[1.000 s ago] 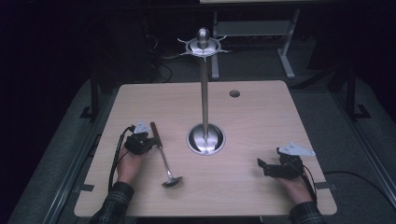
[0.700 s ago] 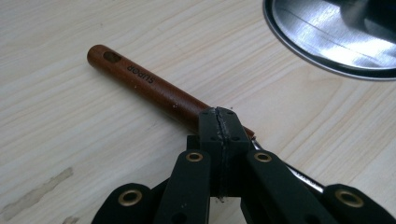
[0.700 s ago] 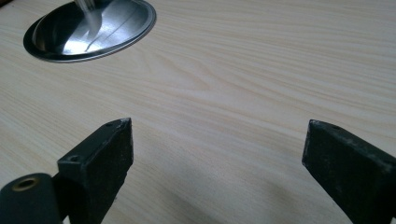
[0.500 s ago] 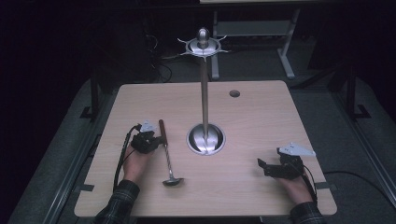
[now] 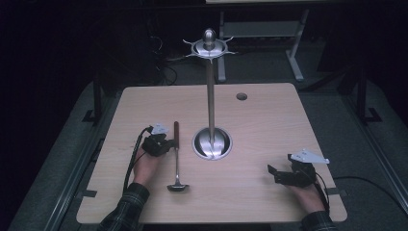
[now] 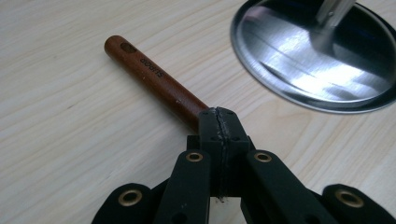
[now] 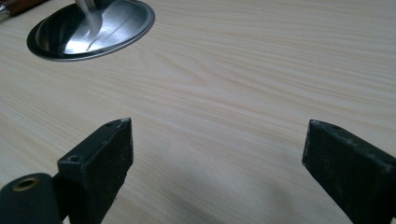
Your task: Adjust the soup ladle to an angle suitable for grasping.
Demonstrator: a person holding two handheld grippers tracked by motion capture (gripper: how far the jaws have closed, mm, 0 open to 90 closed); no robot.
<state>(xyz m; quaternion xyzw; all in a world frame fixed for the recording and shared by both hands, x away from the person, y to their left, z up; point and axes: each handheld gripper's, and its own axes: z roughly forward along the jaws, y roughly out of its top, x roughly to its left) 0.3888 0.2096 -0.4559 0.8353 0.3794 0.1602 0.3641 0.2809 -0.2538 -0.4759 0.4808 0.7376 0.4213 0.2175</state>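
A ladle lies on the wooden table point(image 5: 269, 120), its red-brown wooden handle point(image 5: 176, 132) pointing away from me and its metal bowl point(image 5: 177, 186) near the front. My left gripper point(image 5: 169, 143) rests against the handle's left side. In the left gripper view, its jaws are shut together at the gripper tip point(image 6: 218, 116), and the handle point(image 6: 154, 79) runs on beyond them, not between the pads. A steel stand with a round base point(image 5: 212, 143), tall pole and hooked top point(image 5: 209, 45) stands just right of the ladle. My right gripper point(image 5: 275, 174) sits open and empty at the front right point(image 7: 217, 140).
A small round hole point(image 5: 241, 96) is in the table's far right part. The stand's shiny base point(image 6: 317, 56) lies close to the right of the ladle handle. Dark floor and metal frame legs surround the table.
My left gripper has moved right toward the stand, and the ladle's handle has swung right with it. The bowl stayed about where it was. The right gripper has not moved.
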